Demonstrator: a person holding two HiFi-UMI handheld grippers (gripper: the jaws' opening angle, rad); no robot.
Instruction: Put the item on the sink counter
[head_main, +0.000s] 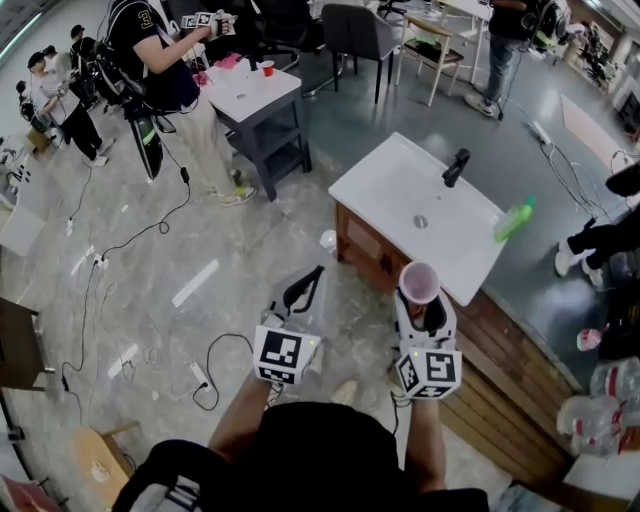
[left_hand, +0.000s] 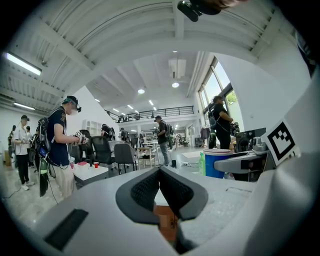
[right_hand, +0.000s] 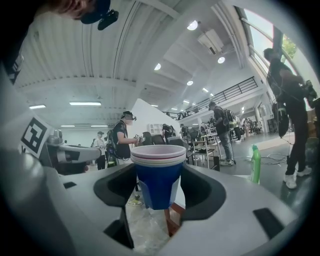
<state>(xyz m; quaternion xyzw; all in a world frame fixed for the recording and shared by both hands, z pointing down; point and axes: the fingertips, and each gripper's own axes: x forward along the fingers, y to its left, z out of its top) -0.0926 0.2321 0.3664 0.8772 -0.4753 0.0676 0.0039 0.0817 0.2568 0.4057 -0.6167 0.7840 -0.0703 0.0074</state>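
In the head view my right tongs (head_main: 421, 296) held the stack of cups (head_main: 419, 282) upright beside the near corner of the white sink tabletop (head_main: 385, 190); whether it was already over the edge I couldn't tell. I judged the bare stretch along the near edge the best landing spot, clear of the faucet (head_main: 456, 166) and of the green bottle (head_main: 515, 219) at the right edge. The left gripper view showed my left tongs (left_hand: 160, 180) clenched on nothing. In the right gripper view both pads clasped the blue cup wall, so I would lower it level and let go only once the base sat flat.
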